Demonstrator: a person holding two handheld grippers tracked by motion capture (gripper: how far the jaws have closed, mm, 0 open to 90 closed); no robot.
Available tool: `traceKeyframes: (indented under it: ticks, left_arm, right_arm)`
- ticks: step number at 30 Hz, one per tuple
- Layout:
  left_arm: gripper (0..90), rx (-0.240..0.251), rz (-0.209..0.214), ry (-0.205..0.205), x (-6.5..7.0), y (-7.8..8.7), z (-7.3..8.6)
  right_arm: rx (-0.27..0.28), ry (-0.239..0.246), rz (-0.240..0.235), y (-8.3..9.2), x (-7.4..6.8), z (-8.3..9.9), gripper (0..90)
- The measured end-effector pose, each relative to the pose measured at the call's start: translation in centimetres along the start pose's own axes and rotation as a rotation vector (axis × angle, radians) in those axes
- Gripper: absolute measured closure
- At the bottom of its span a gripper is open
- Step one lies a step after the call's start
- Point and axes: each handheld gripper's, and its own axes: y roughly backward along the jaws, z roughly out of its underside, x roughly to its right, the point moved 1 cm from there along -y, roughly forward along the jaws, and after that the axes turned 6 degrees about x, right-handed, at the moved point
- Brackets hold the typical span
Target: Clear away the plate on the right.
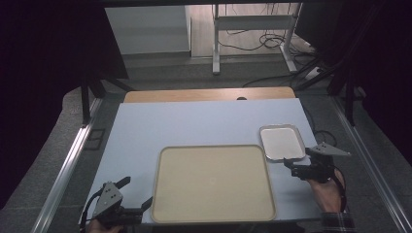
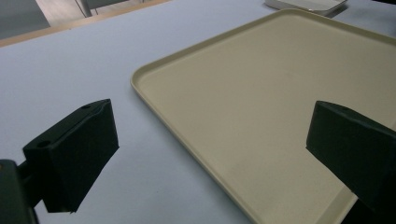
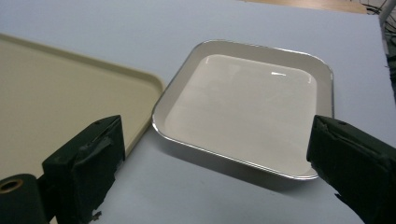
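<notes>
Counter (image 1: 194, 124): pale blue-grey sheet, matte and smooth, over a wood top whose edge shows along the far side.

Container 1: beige tray (image 1: 213, 183), large, rectangular with rounded corners and a low raised rim. Matte, faintly grainy surface. It lies flat near my edge of the counter, centre. Nothing in it.

Container 2: small white tray (image 1: 282, 142), roughly square, rounded corners, glossy inside with a bright metallic rim. It sits just beyond the beige tray's far right corner, very near it; in my right gripper view a narrow strip of counter separates the two rims. Nothing in it.

My left gripper (image 1: 137, 194) is at the beige tray's near left corner. Its jaws stand wide apart, holding nothing; in the left gripper view one black jaw is over bare counter and the other over the tray's rim.

My right gripper (image 1: 288, 165) is at the near edge of the small white tray. Its jaws are also wide apart and empty, flanking the tray's near side in the right gripper view.
</notes>
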Motion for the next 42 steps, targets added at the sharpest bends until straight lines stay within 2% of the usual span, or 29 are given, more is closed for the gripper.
traceKeyframes:
  ticks: [9, 22, 33, 35, 42]
  left_arm:
    - [1.6, -0.002, 0.001, 0.0, 0.0, 0.0, 0.0]
    - [1.7, -0.005, 0.002, -0.006, 0.0, -0.1, 0.0]
    - [1.7, -0.006, 0.0, -0.006, 0.0, -0.1, 0.0]
    - [1.7, -0.006, 0.0, -0.006, 0.0, -0.1, 0.0]
    - [1.7, -0.007, -0.001, -0.008, 0.1, -0.1, 0.0]
  right_arm:
    - [-0.046, -0.054, 0.056, -1.0, 1.7, -0.1, 2.7]
    - [-0.067, -0.083, 0.059, -2.1, 3.1, -0.8, 3.0]
    - [-0.088, -0.105, 0.106, -2.9, 4.5, -1.5, 23.8]
    - [-0.099, -0.122, 0.107, -3.1, 4.9, -1.5, 28.5]
    - [-0.126, -0.138, 0.11, -3.7, 5.8, -1.5, 35.7]
